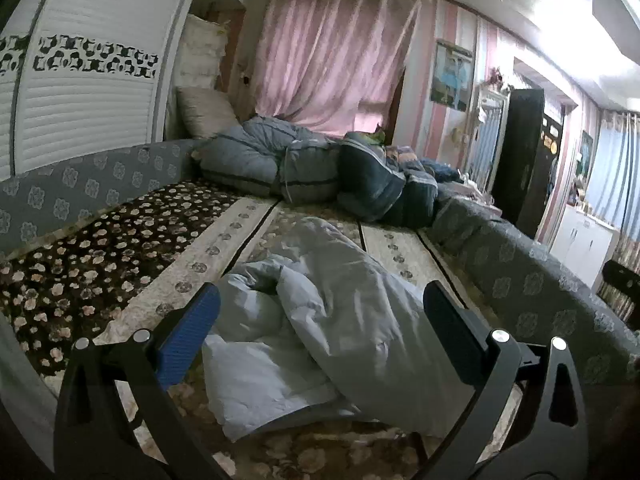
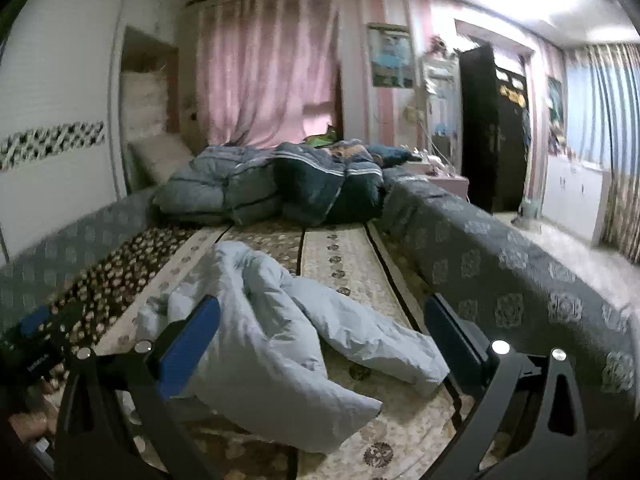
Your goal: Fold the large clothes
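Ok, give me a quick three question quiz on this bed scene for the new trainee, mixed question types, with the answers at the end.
1. True or false: the light blue padded jacket already lies neatly folded on the bed.
2. Multiple choice: the left hand-held gripper is A) shut on the jacket, B) open with the jacket showing between its fingers, C) shut on a pillow.
3. Fill in: the pile of dark blue and grey quilts sits at the ____ end of the bed, in front of the pink curtain.

Key
1. False, it lies crumpled.
2. B. The right hand-held gripper is open too.
3. Far.
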Demonstrator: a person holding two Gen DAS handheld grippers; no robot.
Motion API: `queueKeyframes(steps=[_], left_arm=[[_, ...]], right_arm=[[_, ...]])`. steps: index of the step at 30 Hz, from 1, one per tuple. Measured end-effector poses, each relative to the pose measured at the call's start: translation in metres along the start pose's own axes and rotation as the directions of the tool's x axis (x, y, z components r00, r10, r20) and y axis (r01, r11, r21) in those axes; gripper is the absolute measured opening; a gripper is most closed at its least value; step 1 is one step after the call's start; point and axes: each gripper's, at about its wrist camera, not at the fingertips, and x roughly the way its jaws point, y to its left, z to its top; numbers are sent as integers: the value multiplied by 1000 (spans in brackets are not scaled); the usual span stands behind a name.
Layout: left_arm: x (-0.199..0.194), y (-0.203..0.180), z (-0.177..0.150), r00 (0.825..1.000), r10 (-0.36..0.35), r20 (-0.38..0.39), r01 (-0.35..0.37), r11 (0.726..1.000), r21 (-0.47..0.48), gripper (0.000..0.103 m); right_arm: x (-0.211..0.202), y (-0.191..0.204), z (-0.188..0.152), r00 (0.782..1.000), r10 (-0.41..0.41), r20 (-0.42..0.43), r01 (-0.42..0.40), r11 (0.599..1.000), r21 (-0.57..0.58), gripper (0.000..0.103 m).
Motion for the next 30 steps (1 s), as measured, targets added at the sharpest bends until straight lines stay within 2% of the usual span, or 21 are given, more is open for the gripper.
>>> queueKeyframes(steps=[4,12,16,21,24,28,30], left_arm=[[7,-12,-1,1000,8,-10,-8,1000,22,100],[20,-25,-4,999,24,-32,-22,998,67,100],[29,-28,8,997,64,-42,-61,995,79,100],[35,-40,31,998,53,-15,-51,991,123,100],[36,-48,44,1000,20,-9,-19,992,122,100],[44,-68,35,999,-18,-46,24,991,128,100],[53,-82,19,997,-16,-76,29,986,163,100]], right_arm=[[10,-33,-1,1000,20,-20,-18,994,108,101],[17,-44,-3,998,68,-9,-67,991,117,101],[30,-43,1,1000,17,-24,-15,997,74,101],[49,-50,16,998,-39,-46,40,999,31,101],[54,-51,26,998,-58,-41,58,998,2,101],[59,-54,27,994,-110,3,110,994,-25,101],[67,-60,17,991,-131,-39,130,991,-19,101]])
